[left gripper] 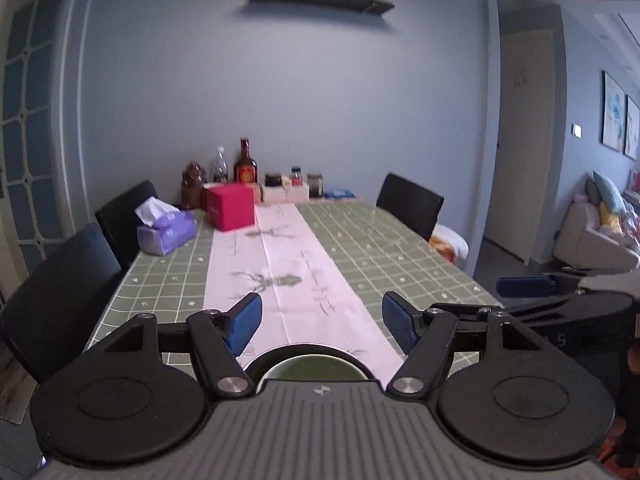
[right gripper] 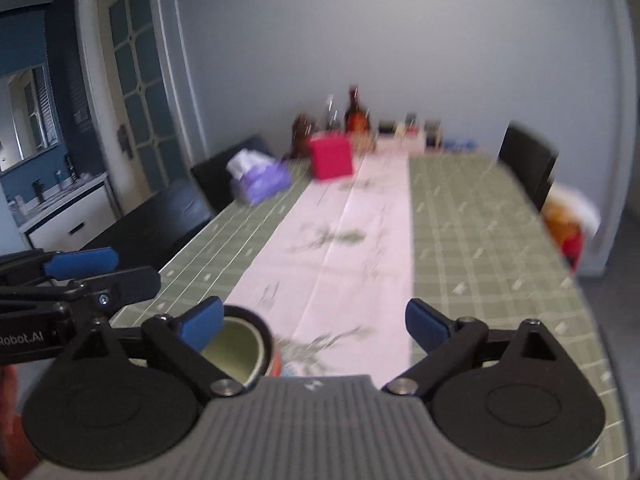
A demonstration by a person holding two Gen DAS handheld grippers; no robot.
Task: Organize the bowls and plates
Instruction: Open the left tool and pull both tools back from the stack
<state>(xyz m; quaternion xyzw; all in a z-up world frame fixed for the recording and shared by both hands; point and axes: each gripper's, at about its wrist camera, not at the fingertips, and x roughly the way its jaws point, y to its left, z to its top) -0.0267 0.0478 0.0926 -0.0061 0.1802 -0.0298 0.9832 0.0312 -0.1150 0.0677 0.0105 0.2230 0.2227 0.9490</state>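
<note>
A dark-rimmed bowl with a pale green inside rests on the pink runner at the table's near end, just below my left gripper. That gripper is open, its blue pads wide apart with nothing between them. In the right wrist view the same bowl shows at lower left, partly behind a blue pad. My right gripper is open and empty above the runner. The other gripper reaches in from the left edge. No plates are visible.
The long table has a green checked cloth and pink runner. At its far end stand a red box, a purple tissue pack, bottles and jars. Black chairs line both sides.
</note>
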